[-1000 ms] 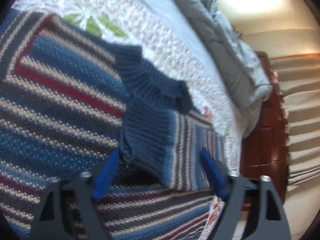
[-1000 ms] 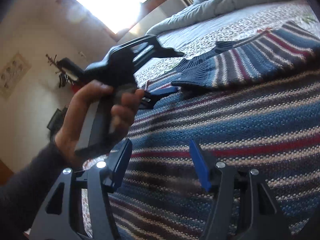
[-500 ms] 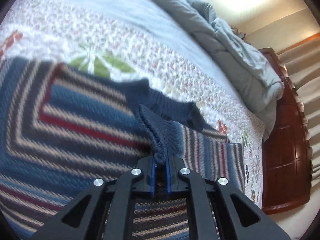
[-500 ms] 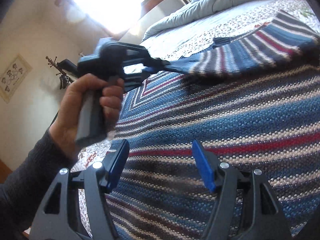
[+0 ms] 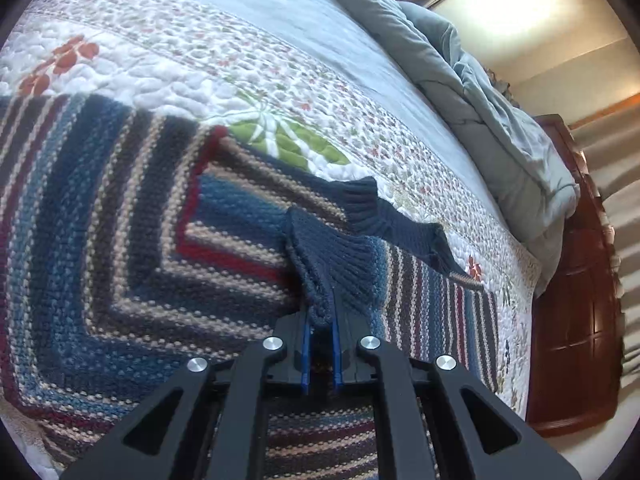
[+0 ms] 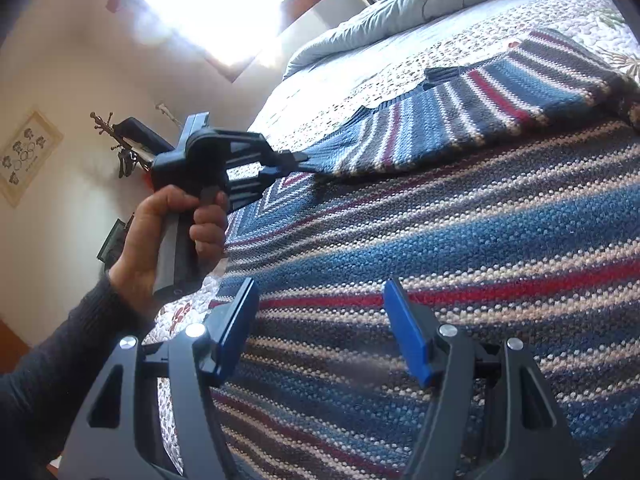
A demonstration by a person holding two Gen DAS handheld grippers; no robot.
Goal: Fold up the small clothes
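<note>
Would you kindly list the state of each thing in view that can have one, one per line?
Left gripper: shut on the cuff.
Right gripper: open, nothing between its fingers, above the sweater.
Sweater: spread flat on the quilt, one sleeve pulled across its body.
Cuff: bunched and pinched, lifted off the sweater.
Duvet: crumpled at the bed's far end.
Quilt: spread flat.

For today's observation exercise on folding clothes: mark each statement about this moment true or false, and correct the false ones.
1. The left gripper is shut on the navy cuff of the striped sweater. True.
2. The right gripper clamps the sweater. False: it is open, nothing between its fingers.
3. The sweater lies on a floral quilt. True.
4. The grey duvet covers the sweater. False: it is bunched apart from it.
</note>
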